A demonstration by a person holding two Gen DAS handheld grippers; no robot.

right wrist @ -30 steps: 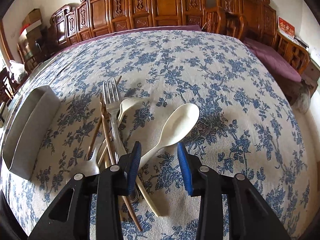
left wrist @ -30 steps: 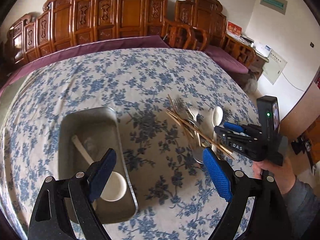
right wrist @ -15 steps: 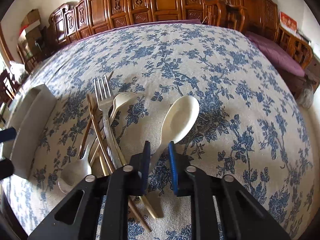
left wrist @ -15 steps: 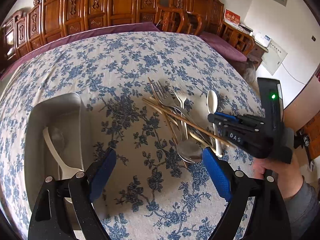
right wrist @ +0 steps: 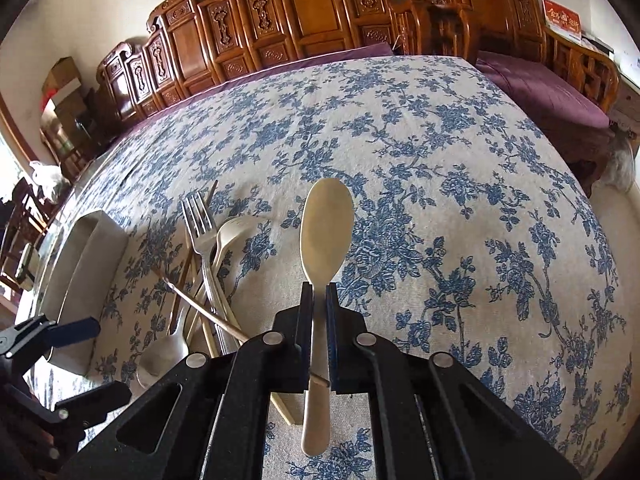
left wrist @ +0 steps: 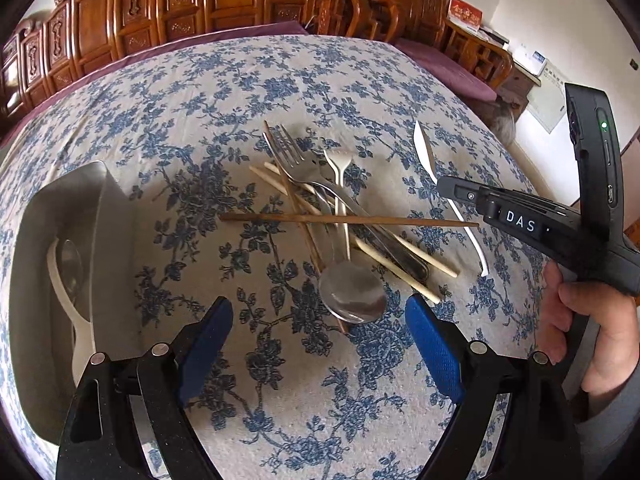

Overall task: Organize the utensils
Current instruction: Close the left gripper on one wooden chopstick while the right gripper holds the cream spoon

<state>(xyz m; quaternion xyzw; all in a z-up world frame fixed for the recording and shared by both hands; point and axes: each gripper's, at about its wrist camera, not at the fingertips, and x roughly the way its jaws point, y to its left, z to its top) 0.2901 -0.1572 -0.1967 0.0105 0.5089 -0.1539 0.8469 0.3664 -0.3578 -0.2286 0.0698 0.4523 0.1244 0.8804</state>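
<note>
My right gripper [right wrist: 319, 292] is shut on the handle of a cream plastic spoon [right wrist: 326, 226] and holds it above the cloth, bowl pointing away; a brown chopstick [left wrist: 348, 220] seems caught with it. The spoon shows edge-on in the left wrist view [left wrist: 426, 152]. A pile lies on the table: a metal fork [left wrist: 296, 160], a metal spoon [left wrist: 352, 292], a small pale fork [left wrist: 339, 164] and several chopsticks [left wrist: 400, 264]. My left gripper [left wrist: 320, 340] is open and empty, just in front of the pile. A steel tray [left wrist: 100, 216] at left holds a white spoon [left wrist: 60, 280].
The round table has a blue floral cloth [right wrist: 440, 160]. Carved wooden chairs [right wrist: 320, 12] ring the far edge. The person's hand [left wrist: 592, 332] holds the right gripper at right in the left wrist view. The left gripper shows at lower left of the right wrist view [right wrist: 52, 336].
My right gripper closed on the cream spoon and lifted it off the cloth, dragging a brown chopstick crosswise. My left gripper moved right from the tray toward the pile.
</note>
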